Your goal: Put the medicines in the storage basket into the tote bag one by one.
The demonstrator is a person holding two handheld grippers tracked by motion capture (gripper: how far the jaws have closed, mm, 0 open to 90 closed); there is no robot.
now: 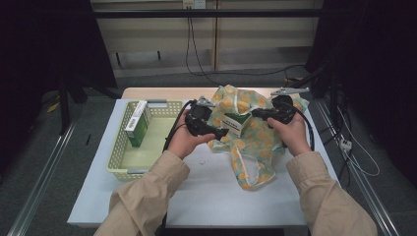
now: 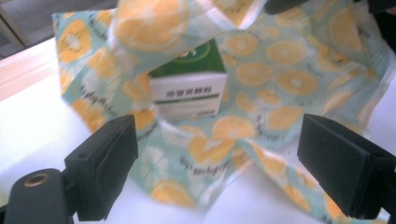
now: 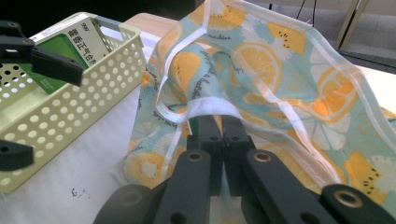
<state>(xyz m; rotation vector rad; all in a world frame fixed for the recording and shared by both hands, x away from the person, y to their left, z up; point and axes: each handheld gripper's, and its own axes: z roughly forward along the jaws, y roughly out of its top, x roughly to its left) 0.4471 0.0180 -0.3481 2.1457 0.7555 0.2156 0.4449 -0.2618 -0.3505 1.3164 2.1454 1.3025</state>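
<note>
Jaws: the right gripper is clamped on the rim of the bag; the left gripper stands wide with nothing between its pads. High view: the bag, thin printed film with orange slices on pale green, lies crumpled on the white table between the hands, its mouth held up toward the left gripper. A green-and-white box sits in that mouth, just beyond the left jaws. A pale yellow perforated plastic basket stands to the left, with a second box leaning upright inside it. Left gripper view: both black blocky jaws far apart, the box straight ahead inside the bag, a fold of film draped over its top. Right gripper view: jaws pressed together on the bag's white-edged rim; bag wall billows behind; basket at left, its box partly behind the left gripper.
</note>
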